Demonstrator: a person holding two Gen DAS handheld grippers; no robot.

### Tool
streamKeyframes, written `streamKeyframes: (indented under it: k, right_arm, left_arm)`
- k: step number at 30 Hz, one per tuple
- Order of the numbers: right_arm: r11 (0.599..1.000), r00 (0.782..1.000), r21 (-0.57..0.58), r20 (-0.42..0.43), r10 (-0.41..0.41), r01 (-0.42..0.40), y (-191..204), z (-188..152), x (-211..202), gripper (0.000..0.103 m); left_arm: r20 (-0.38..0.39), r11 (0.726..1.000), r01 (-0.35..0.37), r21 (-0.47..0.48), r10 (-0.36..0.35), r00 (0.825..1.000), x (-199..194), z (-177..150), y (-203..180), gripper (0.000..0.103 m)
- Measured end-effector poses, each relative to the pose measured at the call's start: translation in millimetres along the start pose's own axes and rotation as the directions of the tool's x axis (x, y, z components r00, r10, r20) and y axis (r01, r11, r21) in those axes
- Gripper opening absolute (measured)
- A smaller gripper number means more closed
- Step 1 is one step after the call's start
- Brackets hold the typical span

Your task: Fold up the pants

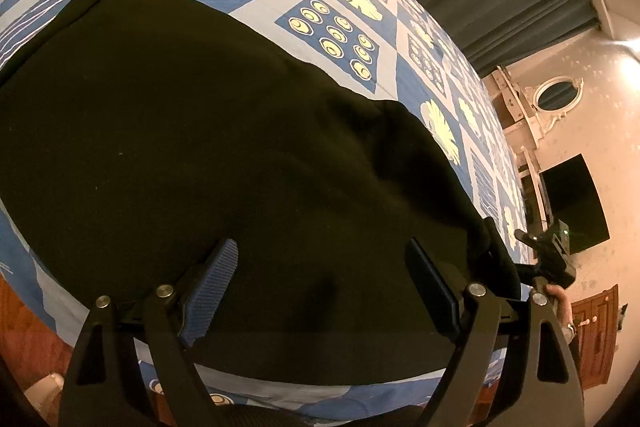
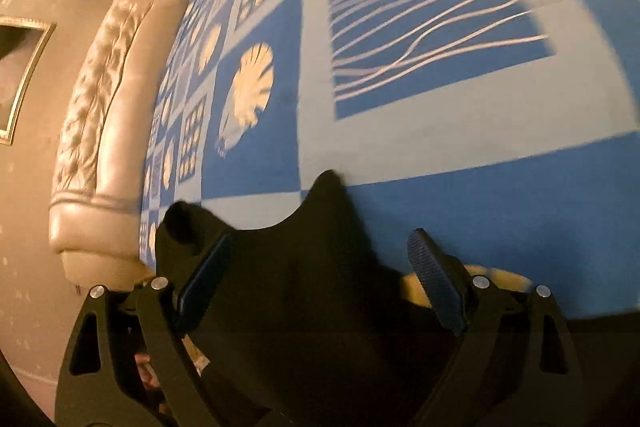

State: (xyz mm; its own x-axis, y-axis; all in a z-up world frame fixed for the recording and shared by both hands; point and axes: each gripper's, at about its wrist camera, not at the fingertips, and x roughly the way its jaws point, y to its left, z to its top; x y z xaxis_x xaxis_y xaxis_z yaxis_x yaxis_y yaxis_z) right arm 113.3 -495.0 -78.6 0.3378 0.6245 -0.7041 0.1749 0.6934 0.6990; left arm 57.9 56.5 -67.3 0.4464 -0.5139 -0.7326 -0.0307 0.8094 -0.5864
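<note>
Black, soft, matte fabric fills most of the left wrist view: the dark pants (image 1: 208,155) lie spread over a blue and pale-grey patchwork bedspread printed with cream shells (image 1: 352,39), and everything below is placed relative to that garment. The left gripper (image 1: 320,287) sits over the near edge of the pants with its ribbed blue pads spread wide, cloth visible between them but nothing pinched. The right gripper (image 2: 316,279) is likewise spread apart at the garment's end, where two dark points of fabric stick up against the bedspread (image 2: 500,211); a fold of cloth lies between its fingers, but the pads are clearly not closed on it. From the left view, the right gripper's body shows just past the far right end of the pants, so the two tools appear to flank one long edge.

The step in hand looks like taking hold of that edge before a fold is carried across. To do it well, each tool should slide one finger under the cloth and close on all layers together, since a thick, limp fabric like this may slip or leave the bottom layer behind. Both grips should land on the same edge, well apart along it, so the cloth lifts as a straight line rather than sagging in the middle. The rumpled ridge near the right end of the pants would be worth pulling flat while lifting.
</note>
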Motion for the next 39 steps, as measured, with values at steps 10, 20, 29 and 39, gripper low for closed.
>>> streamKeyframes:
  k: [10, 20, 29, 39]
  right_arm:
    - [0.996, 0.975, -0.083, 0.221, 0.010, 0.009, 17.6, -36.2, -59.9, 0.008]
    - [0.955, 0.756, 0.266, 0.595, -0.272, 0.134, -94.8, -184.6, -199.0, 0.008]
    - [0.898, 0.773, 0.437, 0.590, -0.234, -0.061, -159.3, -229.4, -188.1, 0.007]
    - [0.901, 0.783, 0.426, 0.586, -0.206, -0.082, -152.5, -233.4, -183.1, 0.007]
  left_arm:
    - [0.000, 1.000, 0.001, 0.001, -0.001, 1.000, 0.3, -1.2, 0.3, 0.084]
    - [0.001, 1.000, -0.012, 0.010, 0.012, 1.000, 0.3, -1.8, -1.5, 0.084]
    - [0.002, 0.998, -0.036, 0.053, 0.035, 0.999, -3.6, -2.5, -16.4, 0.084]
    - [-0.019, 0.983, 0.018, 0.183, -0.015, 1.000, -2.4, -13.8, -57.8, 0.084]
